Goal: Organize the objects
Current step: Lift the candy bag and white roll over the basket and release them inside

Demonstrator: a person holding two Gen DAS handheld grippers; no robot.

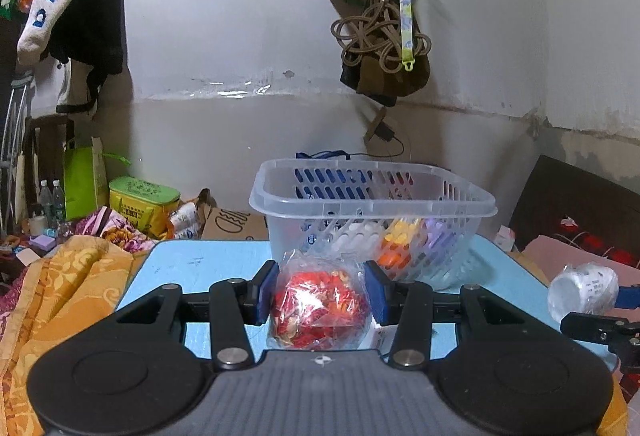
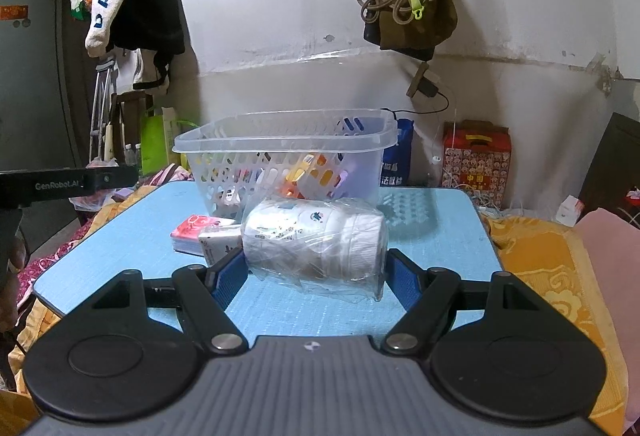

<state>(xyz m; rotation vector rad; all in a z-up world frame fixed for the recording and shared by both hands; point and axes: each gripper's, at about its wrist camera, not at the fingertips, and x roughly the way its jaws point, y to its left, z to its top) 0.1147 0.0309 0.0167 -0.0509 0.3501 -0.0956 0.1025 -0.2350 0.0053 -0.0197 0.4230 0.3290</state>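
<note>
A clear plastic basket (image 1: 372, 195) with several small boxes inside stands at the back of a light blue table (image 1: 192, 268); it also shows in the right wrist view (image 2: 280, 139). My left gripper (image 1: 322, 292) is shut on a clear bag of red snacks (image 1: 316, 300), held above the table in front of the basket. My right gripper (image 2: 316, 268) is shut on a white bottle wrapped in clear plastic (image 2: 316, 236), lying sideways between the blue pads. That bottle also shows at the right edge of the left wrist view (image 1: 582, 290).
A pink-and-white packet (image 2: 192, 234) and a small white box (image 2: 220, 242) lie on the table in front of the basket. Orange bedding (image 1: 60, 296) flanks the table. Bags (image 1: 384, 47) hang on the wall behind.
</note>
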